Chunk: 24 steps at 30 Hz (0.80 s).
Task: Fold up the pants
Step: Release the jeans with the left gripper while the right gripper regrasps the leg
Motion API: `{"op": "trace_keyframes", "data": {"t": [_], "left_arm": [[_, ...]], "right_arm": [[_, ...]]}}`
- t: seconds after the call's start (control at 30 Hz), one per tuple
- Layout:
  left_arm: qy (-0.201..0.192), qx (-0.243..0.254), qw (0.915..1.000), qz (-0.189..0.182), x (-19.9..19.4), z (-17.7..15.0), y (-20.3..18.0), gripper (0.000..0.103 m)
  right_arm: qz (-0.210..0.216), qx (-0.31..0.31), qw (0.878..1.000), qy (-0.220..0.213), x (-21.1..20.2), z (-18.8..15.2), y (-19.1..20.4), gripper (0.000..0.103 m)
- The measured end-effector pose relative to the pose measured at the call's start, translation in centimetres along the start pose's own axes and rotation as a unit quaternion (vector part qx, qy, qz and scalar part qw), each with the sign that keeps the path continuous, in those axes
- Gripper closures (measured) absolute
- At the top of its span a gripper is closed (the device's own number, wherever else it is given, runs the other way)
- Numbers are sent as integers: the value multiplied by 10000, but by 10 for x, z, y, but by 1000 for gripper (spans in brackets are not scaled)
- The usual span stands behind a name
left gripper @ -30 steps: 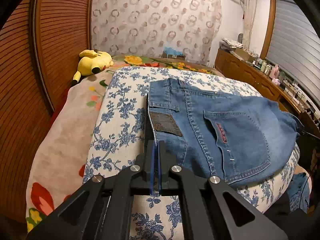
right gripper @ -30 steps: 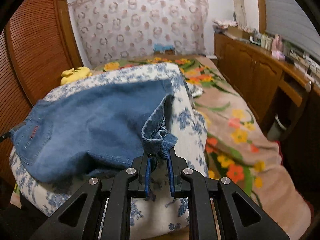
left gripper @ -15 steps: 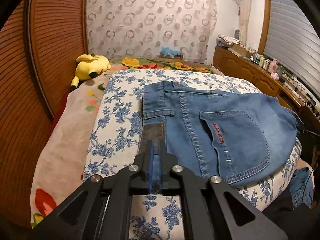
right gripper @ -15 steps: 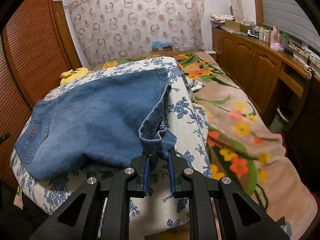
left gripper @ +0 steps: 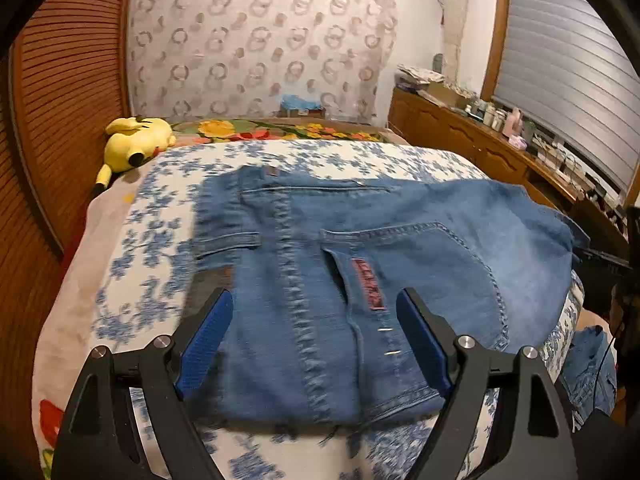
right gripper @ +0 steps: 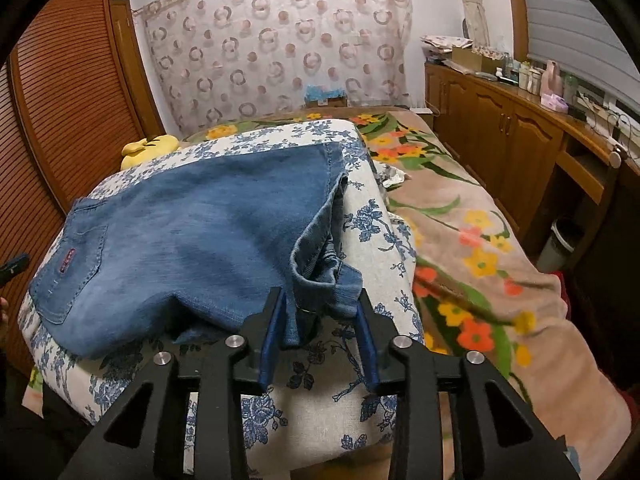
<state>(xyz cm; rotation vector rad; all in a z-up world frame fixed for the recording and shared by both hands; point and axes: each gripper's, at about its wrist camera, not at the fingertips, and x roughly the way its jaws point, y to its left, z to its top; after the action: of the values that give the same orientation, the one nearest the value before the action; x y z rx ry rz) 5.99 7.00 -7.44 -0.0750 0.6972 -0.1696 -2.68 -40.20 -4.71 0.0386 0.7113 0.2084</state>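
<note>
Blue denim pants lie folded on a white cushion with blue flowers, back pocket with a red tag facing up. My left gripper is open, its jaws wide apart over the waistband end, holding nothing. In the right wrist view the pants spread to the left and a bunched leg hem sits between the jaws of my right gripper, which is open and no longer clamps it.
A yellow plush toy lies at the cushion's far left. A wooden slatted wardrobe stands on the left. A flowered blanket covers the bed to the right. Wooden cabinets line the right wall.
Both grippers have opened: the left let go of the waistband, the right let go of the leg hem. The pants now rest on the cushion.
</note>
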Motion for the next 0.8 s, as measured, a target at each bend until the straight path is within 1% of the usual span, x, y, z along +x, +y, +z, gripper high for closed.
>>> {"op": "trace_keyframes", "data": {"t": [0.23,0.37,0.47,0.67,0.8], "left_arm": [[165,224,9994,-188,18,-5,-30,19],[244,290,9989,-285,24,-12,-42,19],[284,341,9986,-289,27,-15,-49,19],[342,380,9983,-282,31,-19,-54,19],[369,392,9982,-266,33,-21,-56,19]], "right_arm": [[-21,98,9999,-136,-2,4,-8,65],[-13,50,9997,-231,-6,7,-5,65],[-62,-58,9995,-318,-11,5,2,65],[-348,-366,9977,-458,-17,-1,10,65],[-478,-574,9963,-422,-12,-5,13,65]]}}
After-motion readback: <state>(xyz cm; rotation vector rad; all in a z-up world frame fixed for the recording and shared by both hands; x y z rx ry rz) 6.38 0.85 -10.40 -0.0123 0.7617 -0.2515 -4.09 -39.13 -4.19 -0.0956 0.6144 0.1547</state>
